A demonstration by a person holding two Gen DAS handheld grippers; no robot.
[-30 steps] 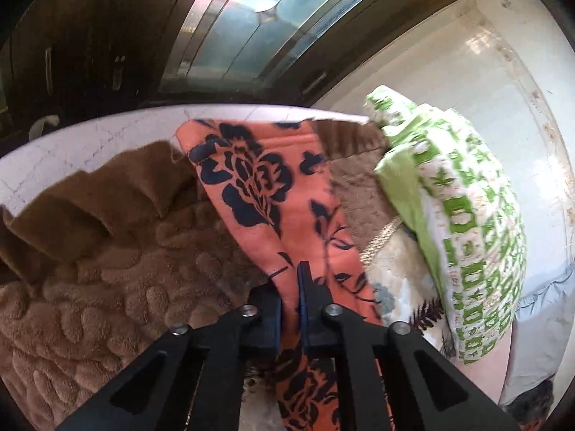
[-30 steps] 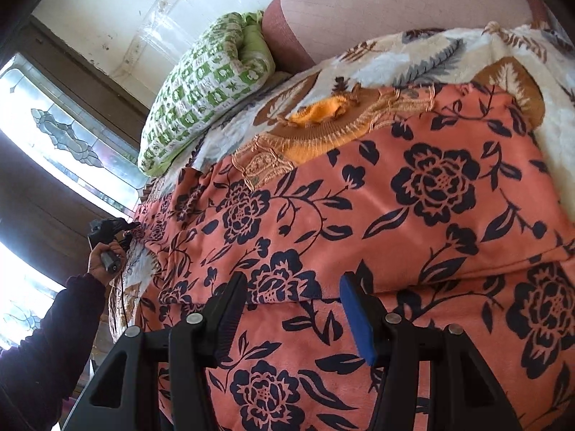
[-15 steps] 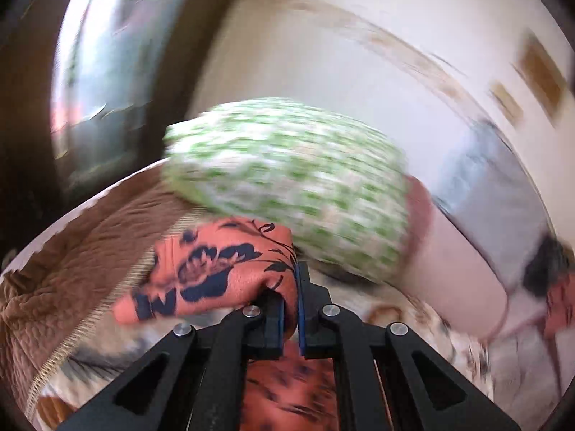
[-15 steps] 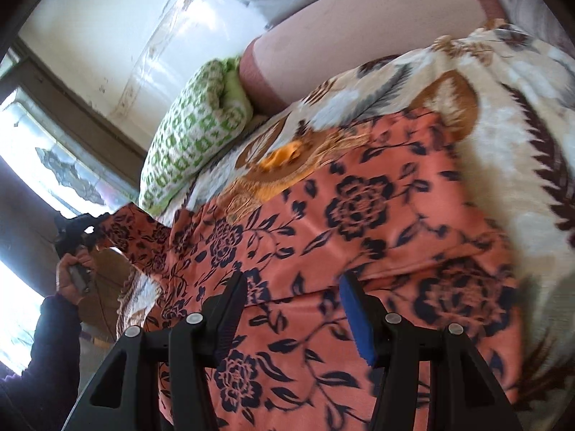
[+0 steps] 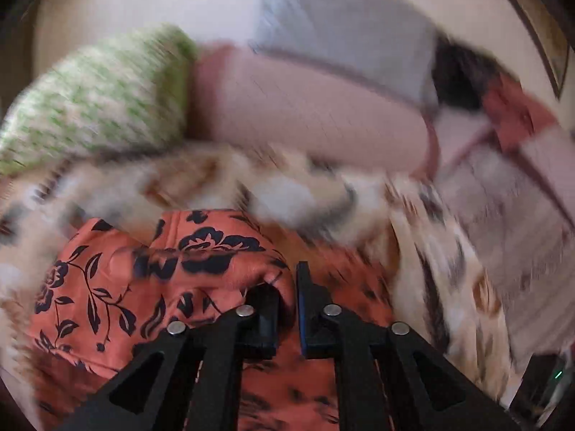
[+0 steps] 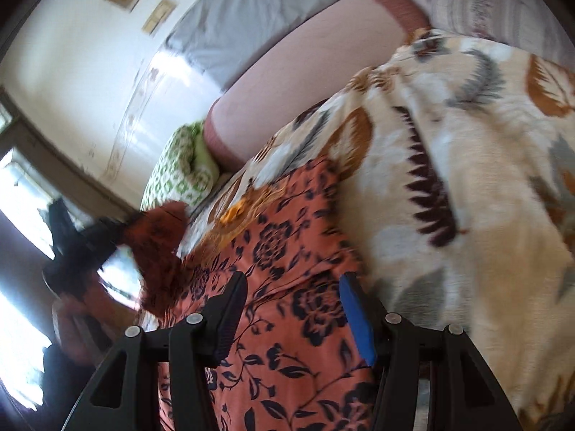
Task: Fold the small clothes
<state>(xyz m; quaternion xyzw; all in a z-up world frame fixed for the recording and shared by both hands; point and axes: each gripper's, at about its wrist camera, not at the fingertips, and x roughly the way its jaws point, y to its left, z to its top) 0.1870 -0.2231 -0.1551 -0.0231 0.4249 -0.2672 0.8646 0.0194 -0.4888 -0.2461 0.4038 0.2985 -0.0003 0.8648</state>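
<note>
An orange garment with dark blue flowers lies spread on the bed. In the left wrist view one corner of it is folded up and bunched between the fingers of my left gripper. Those jaws are opening slightly, with the fabric still caught between them. The right wrist view shows that left gripper at the left edge, in a person's hand, lifting the garment's corner. My right gripper hovers open over the garment's near part with nothing between its pads.
A leaf-print bedspread covers the bed. A green patterned pillow and a pink bolster lie against the white wall. A bright window is at the left. Grey bedding sits above the bolster.
My left gripper has swung the garment's corner away from the window side, past the green pillow and over the garment. My right gripper has slid and rolled toward the garment's right edge.
</note>
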